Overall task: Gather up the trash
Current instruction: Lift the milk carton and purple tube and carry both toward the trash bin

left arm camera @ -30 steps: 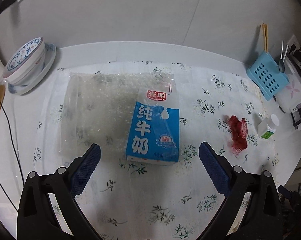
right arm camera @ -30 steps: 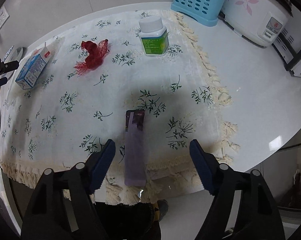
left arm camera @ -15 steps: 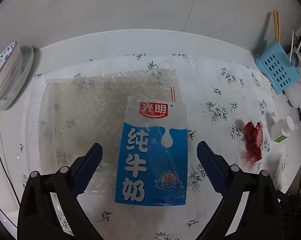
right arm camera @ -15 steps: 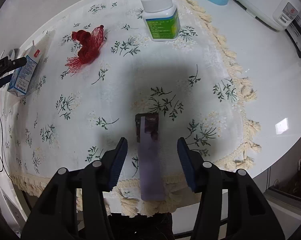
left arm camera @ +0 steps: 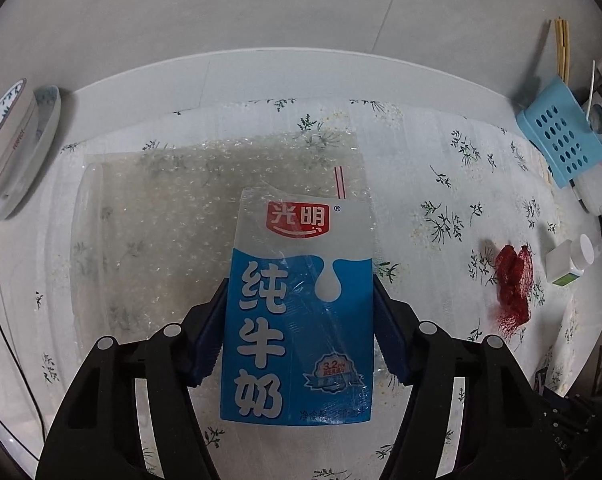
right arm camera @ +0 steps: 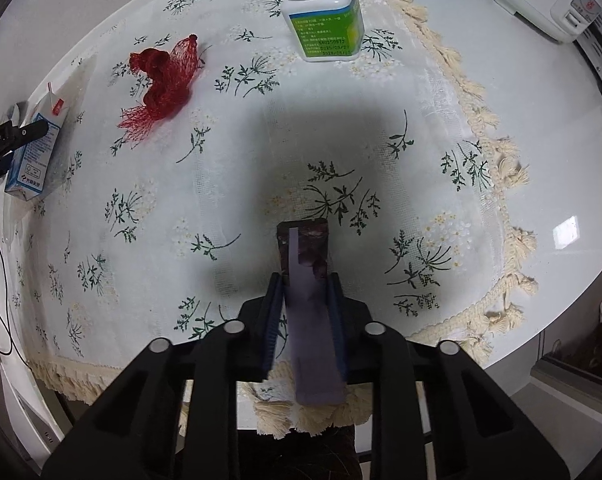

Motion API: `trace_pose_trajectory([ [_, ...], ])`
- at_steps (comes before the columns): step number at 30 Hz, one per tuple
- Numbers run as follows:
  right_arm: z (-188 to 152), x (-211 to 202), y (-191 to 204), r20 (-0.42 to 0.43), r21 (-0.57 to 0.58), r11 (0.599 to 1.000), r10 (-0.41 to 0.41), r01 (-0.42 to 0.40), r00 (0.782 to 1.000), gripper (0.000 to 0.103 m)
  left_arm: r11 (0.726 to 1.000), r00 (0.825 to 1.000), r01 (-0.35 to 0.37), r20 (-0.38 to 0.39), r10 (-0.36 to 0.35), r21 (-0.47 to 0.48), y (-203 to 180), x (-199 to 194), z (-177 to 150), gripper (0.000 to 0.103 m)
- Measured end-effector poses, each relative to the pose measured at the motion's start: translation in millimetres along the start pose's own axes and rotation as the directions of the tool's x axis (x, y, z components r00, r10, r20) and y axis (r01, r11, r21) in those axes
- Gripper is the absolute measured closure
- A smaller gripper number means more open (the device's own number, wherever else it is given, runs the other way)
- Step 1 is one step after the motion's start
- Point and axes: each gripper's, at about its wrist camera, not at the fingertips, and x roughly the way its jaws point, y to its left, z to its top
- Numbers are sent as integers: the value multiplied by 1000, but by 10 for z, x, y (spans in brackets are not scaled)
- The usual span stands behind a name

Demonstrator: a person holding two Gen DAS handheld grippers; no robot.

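My left gripper (left arm camera: pixel 300 322) is squeezing the blue and white milk carton (left arm camera: pixel 297 312) from both sides, with one blue pad on each side of it. The carton lies flat on a sheet of clear bubble wrap (left arm camera: pixel 173 216), and a thin red and white straw (left arm camera: pixel 339 182) sticks out by its top. The bubble wrap is on the flowery tablecloth (left arm camera: pixel 433 168). Off to the right of the carton I see a scrunched red net bag (left arm camera: pixel 512 286), and just past it a small white pill bottle (left arm camera: pixel 569 258). A blue basket (left arm camera: pixel 561 142) stands at the far right, and a blue and white bowl (left arm camera: pixel 5 140) sits on a plate at the far left. My right gripper (right arm camera: pixel 305 304) is pinching a long purple wrapper (right arm camera: pixel 311 312) that lies near the fringed edge of the cloth. From that side the net bag is up to the left, well away from the wrapper.
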Motion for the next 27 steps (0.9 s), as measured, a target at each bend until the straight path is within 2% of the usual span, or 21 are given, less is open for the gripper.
trace_pose_trajectory([
  [9, -18, -127, -118, 32, 15, 999, 33, -33, 999, 86, 1000, 999, -9, 47, 9, -10, 53, -287, -143, 40],
  [15, -76, -318, -143, 86, 1, 1000, 30, -31, 996, 86, 1000, 995, -11, 94, 12, -8, -9, -512, -278, 40],
  [27, -245, -767, -34, 218, -52, 998, 35, -24, 975, 86, 999, 989, 44, 143, -42, -10, -261, -985, -592, 40],
])
